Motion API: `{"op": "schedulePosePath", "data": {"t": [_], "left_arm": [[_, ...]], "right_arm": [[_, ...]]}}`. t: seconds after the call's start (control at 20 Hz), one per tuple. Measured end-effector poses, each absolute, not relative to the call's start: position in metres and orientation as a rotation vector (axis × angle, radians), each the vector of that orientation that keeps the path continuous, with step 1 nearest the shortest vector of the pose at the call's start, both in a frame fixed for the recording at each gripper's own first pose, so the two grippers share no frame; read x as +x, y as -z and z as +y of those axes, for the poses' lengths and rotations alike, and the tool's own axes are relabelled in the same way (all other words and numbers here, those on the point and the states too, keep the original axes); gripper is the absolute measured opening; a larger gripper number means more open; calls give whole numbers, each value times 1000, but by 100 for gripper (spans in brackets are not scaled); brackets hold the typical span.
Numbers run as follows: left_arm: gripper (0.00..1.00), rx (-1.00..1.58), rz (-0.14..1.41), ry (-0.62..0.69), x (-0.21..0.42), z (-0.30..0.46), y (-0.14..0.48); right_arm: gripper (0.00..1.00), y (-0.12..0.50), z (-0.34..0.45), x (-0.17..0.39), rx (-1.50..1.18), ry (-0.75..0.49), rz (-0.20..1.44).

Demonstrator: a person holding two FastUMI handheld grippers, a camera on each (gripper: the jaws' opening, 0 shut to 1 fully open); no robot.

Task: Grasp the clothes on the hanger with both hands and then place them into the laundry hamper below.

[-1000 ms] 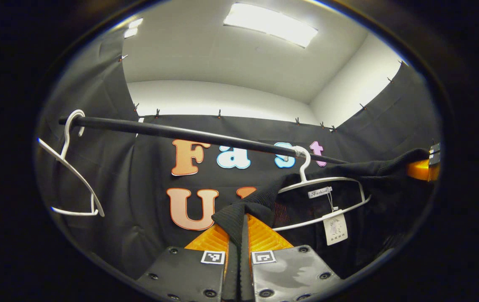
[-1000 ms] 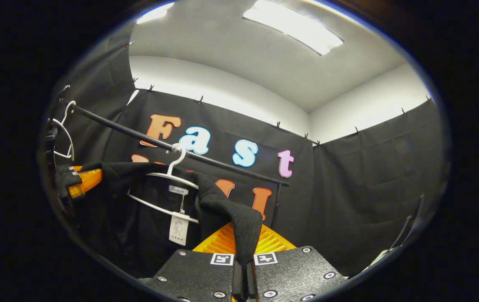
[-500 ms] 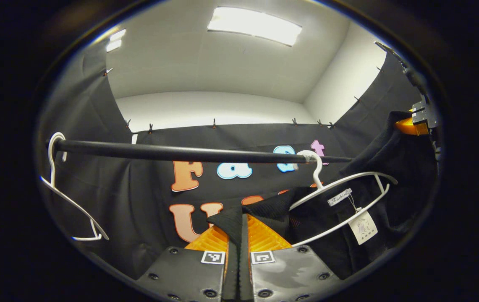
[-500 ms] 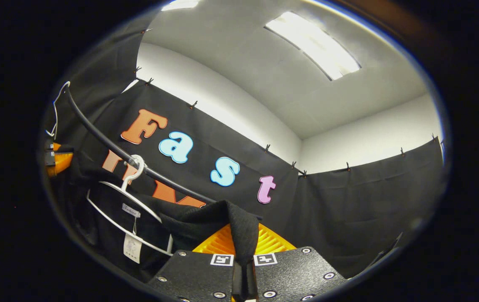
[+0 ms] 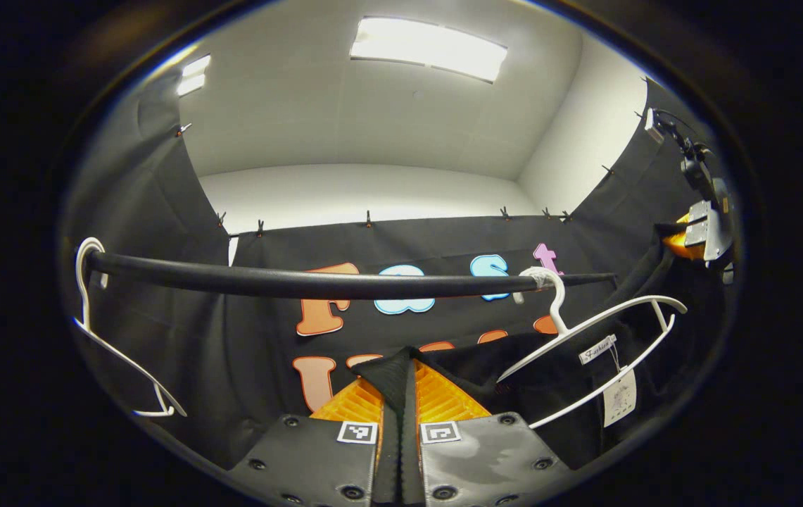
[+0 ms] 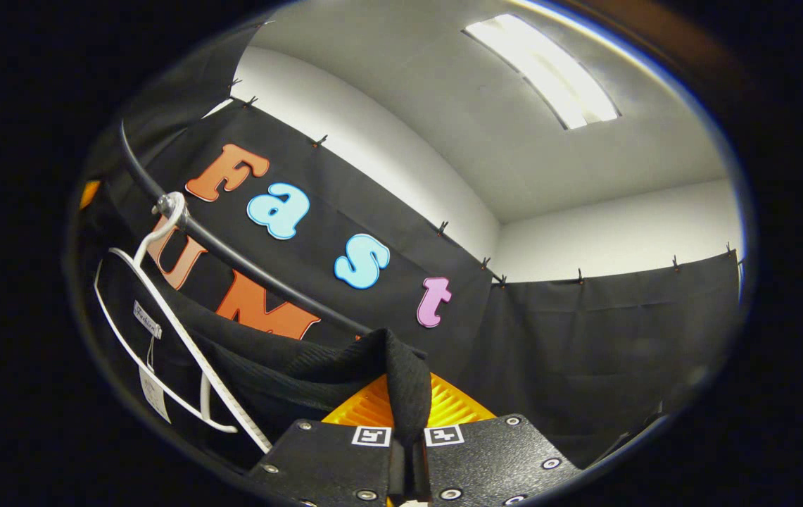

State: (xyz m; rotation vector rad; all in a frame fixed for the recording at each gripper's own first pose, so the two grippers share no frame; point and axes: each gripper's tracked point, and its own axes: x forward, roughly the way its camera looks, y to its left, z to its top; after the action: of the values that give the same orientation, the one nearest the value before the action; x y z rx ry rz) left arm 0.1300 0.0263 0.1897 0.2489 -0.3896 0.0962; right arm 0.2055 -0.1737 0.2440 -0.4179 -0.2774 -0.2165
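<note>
Both claws pinch the black garment (image 5: 464, 352), left claw (image 5: 401, 380) and right claw (image 6: 408, 394) each clamped on a shoulder fold, cloth just off the white hanger (image 5: 598, 352) beside them; judged best: lower evenly, keep clear of the rail (image 5: 302, 282).

— Garment (image 5: 570, 380): colour and pattern?
— Black, ribbed knit at the pinched edge; white tag (image 5: 620, 406).
— Hanger (image 5: 595, 338) and rail (image 5: 317, 283)?
— Hanger white, as is the spare hanger (image 5: 116, 355); rail black.
— Left gripper (image 5: 401, 394)?
— Orange ridged fingers (image 5: 436, 398), black body, black-and-white square markers (image 5: 357, 432).
</note>
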Motion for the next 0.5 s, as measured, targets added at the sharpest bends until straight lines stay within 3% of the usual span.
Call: {"op": "schedulePosePath", "data": {"t": [0.3,0.5], "left_arm": [[8,253,-368,-105,137,29,-183],[9,269,-353,-140,146,44,-181]], "right_arm": [[3,-159,-170,229,-359,166,-174],[3,-133,-150,214,-296,136,-163]]}}
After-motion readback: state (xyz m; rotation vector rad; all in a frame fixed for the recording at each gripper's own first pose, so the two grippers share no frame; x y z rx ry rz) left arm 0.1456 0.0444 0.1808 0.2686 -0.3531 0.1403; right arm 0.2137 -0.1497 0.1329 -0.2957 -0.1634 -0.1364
